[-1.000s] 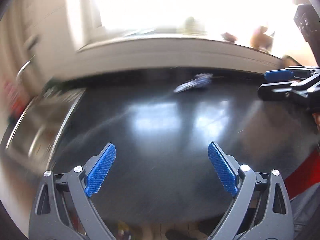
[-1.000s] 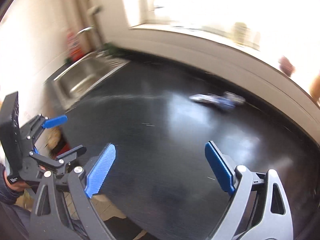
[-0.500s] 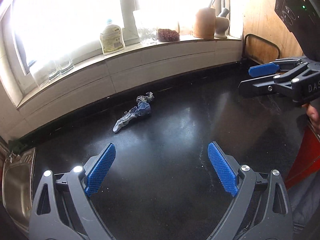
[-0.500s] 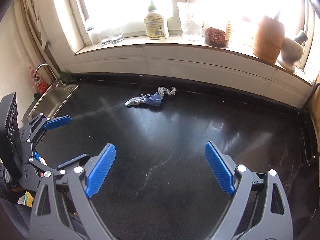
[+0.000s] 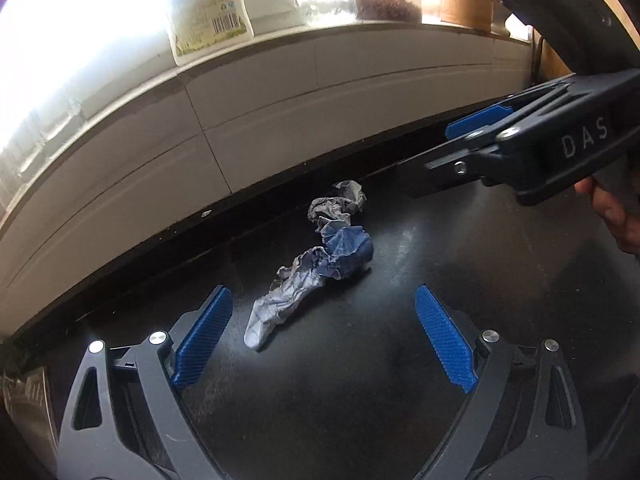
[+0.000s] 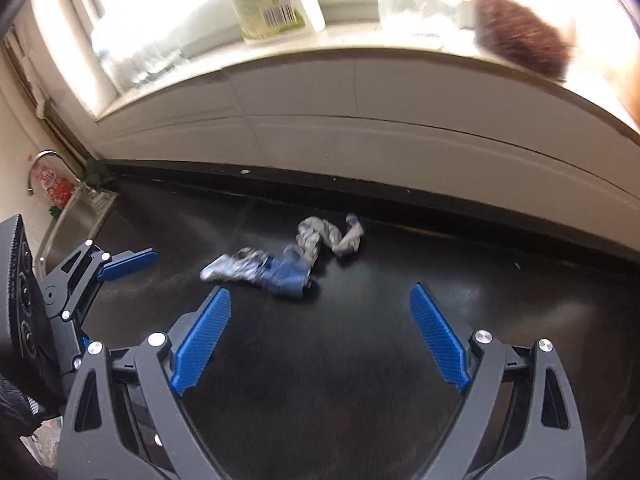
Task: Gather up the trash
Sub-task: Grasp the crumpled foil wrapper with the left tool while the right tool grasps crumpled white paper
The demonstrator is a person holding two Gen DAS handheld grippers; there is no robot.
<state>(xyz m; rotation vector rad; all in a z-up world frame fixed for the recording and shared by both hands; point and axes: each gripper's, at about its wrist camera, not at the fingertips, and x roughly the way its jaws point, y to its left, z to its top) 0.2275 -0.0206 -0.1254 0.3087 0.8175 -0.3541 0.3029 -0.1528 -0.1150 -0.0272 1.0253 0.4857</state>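
A crumpled silver and blue wrapper (image 5: 316, 264) lies on the black countertop (image 5: 400, 380) near the white back wall; it also shows in the right wrist view (image 6: 280, 264). My left gripper (image 5: 324, 336) is open and empty, just short of the wrapper, whose near end lies between the fingertips. My right gripper (image 6: 320, 336) is open and empty, a little short of the wrapper. The right gripper also shows at the right of the left wrist view (image 5: 472, 148), above the counter. The left gripper shows at the left of the right wrist view (image 6: 128, 260).
A white tiled wall (image 5: 240, 120) backs the counter. On the sill above stand a white bottle (image 5: 208, 8) and a jar of red-brown grains (image 5: 388, 0). A steel sink (image 6: 76, 216) with a tap (image 6: 44, 160) lies at the far left.
Both grippers have moved forward toward the back wall and closer to the wrapper, which now looms much larger in both views. Both remain open.
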